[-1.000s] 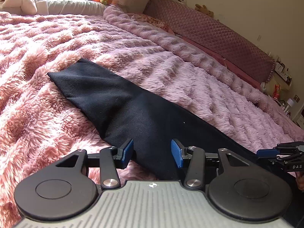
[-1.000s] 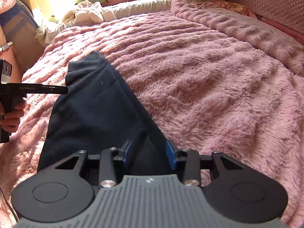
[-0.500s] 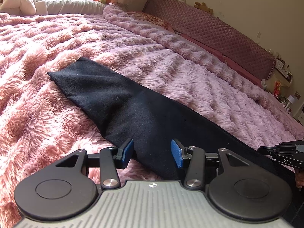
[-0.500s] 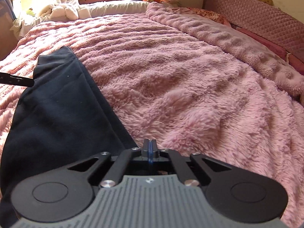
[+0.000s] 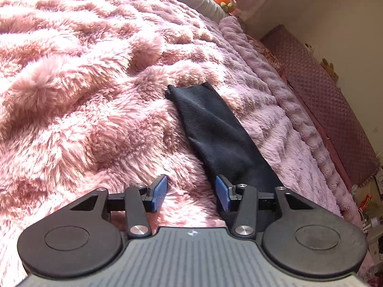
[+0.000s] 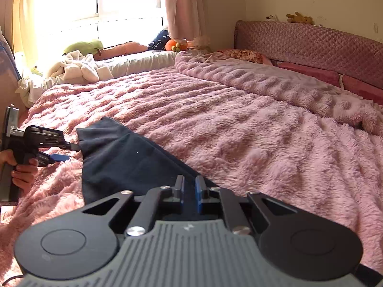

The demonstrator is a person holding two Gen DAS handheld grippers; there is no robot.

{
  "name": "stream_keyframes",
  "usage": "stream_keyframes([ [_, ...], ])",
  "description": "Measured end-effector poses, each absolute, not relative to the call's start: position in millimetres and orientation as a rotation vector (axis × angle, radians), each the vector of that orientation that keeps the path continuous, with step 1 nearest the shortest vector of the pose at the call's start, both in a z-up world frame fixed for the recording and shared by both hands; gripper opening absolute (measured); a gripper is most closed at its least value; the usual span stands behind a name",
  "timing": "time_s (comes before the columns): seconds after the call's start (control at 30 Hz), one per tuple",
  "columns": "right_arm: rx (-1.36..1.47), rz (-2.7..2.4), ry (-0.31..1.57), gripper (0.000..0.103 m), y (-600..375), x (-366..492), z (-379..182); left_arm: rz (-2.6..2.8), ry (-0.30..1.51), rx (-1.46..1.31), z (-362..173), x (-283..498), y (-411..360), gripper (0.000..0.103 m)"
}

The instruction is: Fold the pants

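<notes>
Black pants [image 5: 215, 129] lie folded lengthwise as a long strip on the pink fluffy blanket [image 5: 83, 95]. My left gripper [image 5: 190, 195] is open, low over the blanket at the strip's left edge; its right pad sits on the cloth. In the right wrist view the pants [image 6: 124, 162] run from the far left toward me, and my left gripper [image 6: 63, 153] shows open beside their far end. My right gripper [image 6: 189, 192] is almost closed, with a narrow gap, over the pants' near end; dark cloth lies between the pads.
A lilac blanket [image 6: 275, 83] is bunched along the quilted headboard [image 6: 311, 45]. White clothes [image 6: 76, 69], pillows and an orange plush [image 6: 177, 44] lie by the window. A cluttered shelf [image 5: 368, 212] stands right of the bed.
My left gripper swung to the pants' edge at one end and stayed open. My right gripper was open, shut fully on the near end, then rose and now shows a small gap.
</notes>
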State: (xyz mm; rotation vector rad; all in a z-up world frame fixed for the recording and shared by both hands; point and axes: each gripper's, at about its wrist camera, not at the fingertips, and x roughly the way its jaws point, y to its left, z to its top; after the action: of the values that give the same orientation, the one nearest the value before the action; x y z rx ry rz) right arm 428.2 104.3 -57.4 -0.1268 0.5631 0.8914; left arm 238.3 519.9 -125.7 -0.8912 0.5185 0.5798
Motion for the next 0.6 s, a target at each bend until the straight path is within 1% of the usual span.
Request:
stream_keyframes([
  [0.03,-0.120,0.903,0.574,0.006,104,418,-54,0.582,0.525,-0.882,-129,244,530,0.046],
  [0.07,-0.110,0.913,0.583,0.006,102,407,-51,0.578,0.513,-0.877,-132,249,539,0.045],
  [0.1,-0.099,0.908,0.599,0.006,99,399,-49,0.566,0.489,-0.901,-136,253,550,0.045],
  [0.17,-0.057,0.855,0.641,0.011,87,387,-49,0.503,0.434,-1.005,-148,258,572,0.045],
  [0.33,0.107,0.655,0.741,0.013,30,366,-48,0.295,0.387,-1.208,-180,274,613,0.045],
  [0.4,0.141,0.608,0.747,0.013,6,355,-45,0.217,0.316,-1.349,-192,271,626,0.045],
  [0.5,0.141,0.528,0.746,0.014,-26,338,-40,0.105,0.174,-1.524,-209,253,633,0.051],
  [0.57,0.165,0.482,0.758,0.014,-44,331,-42,0.055,0.139,-1.531,-210,244,632,0.057],
  [0.6,0.177,0.462,0.765,0.014,-52,330,-44,0.056,0.121,-1.524,-209,239,630,0.058],
])
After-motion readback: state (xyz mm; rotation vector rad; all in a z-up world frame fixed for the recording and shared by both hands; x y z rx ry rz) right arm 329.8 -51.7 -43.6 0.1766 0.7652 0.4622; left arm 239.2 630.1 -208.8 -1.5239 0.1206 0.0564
